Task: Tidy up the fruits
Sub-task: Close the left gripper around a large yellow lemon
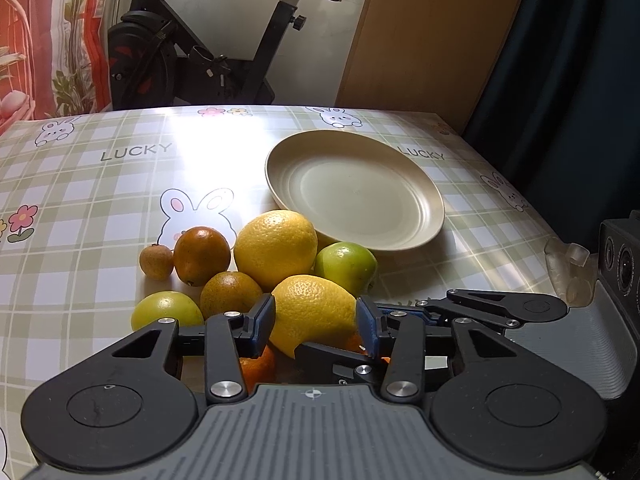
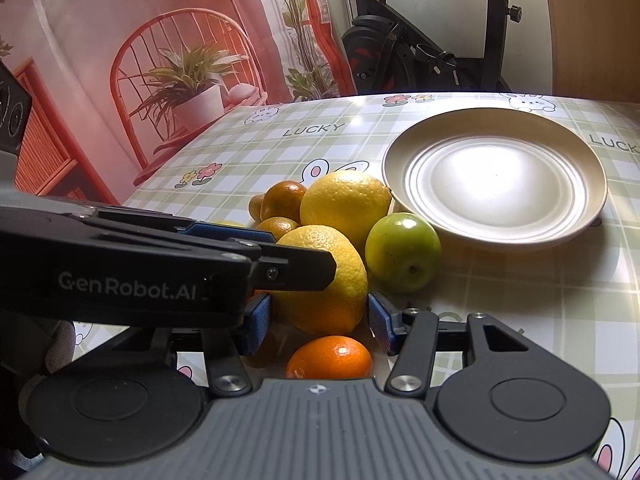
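Note:
A yellow lemon (image 1: 316, 312) lies at the near end of a fruit pile, and my left gripper (image 1: 316, 317) is shut on it, blue pads against both sides. In the right wrist view the left gripper (image 2: 300, 252) reaches in from the left across the same lemon (image 2: 332, 280). My right gripper (image 2: 320, 316) stands open around the lemon's lower end, with a thin gap at its pads. One of its fingers (image 1: 332, 358) shows under the lemon. A tangerine (image 2: 330, 360) lies on the cloth between the right fingers. The beige plate (image 1: 436, 220) holds nothing.
Behind the held lemon lie a bigger lemon (image 1: 276, 250), a green apple (image 1: 346, 266), two dark oranges (image 1: 202, 250), a small brown fruit (image 1: 157, 267) and a yellow-green fruit (image 1: 166, 312). Checked tablecloth (image 1: 100, 200) stretches left. An exercise bike (image 1: 192, 60) stands beyond the far edge.

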{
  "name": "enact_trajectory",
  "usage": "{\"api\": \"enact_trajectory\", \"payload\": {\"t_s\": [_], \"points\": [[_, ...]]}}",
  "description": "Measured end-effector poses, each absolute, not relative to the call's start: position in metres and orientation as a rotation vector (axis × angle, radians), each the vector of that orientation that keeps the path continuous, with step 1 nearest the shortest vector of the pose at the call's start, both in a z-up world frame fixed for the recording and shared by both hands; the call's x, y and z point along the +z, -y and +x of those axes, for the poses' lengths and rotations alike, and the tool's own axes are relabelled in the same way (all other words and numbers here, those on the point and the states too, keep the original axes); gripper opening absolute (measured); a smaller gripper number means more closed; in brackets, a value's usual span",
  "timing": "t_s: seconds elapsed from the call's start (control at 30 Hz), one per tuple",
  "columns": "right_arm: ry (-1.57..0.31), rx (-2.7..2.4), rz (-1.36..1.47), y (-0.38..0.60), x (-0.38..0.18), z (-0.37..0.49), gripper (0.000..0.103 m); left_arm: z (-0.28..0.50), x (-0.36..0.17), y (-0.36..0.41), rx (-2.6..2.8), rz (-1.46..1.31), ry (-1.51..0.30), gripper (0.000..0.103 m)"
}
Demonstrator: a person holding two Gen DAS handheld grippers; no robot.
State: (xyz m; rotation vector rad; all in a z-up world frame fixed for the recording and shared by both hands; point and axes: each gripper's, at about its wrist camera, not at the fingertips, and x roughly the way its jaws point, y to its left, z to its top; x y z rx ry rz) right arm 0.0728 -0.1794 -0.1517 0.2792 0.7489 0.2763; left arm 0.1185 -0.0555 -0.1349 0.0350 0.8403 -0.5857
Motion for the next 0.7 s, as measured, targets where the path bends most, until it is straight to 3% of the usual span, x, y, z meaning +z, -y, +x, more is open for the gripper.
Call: {"api": "enact_trajectory", "payload": {"t_s": [0.7], "points": [[-0.75,0.25,0.244,0.168,-0.156,0.079,0.057,0.132,-0.154,0.038,-0.568,-0.173,-0.897,0.057]]}}
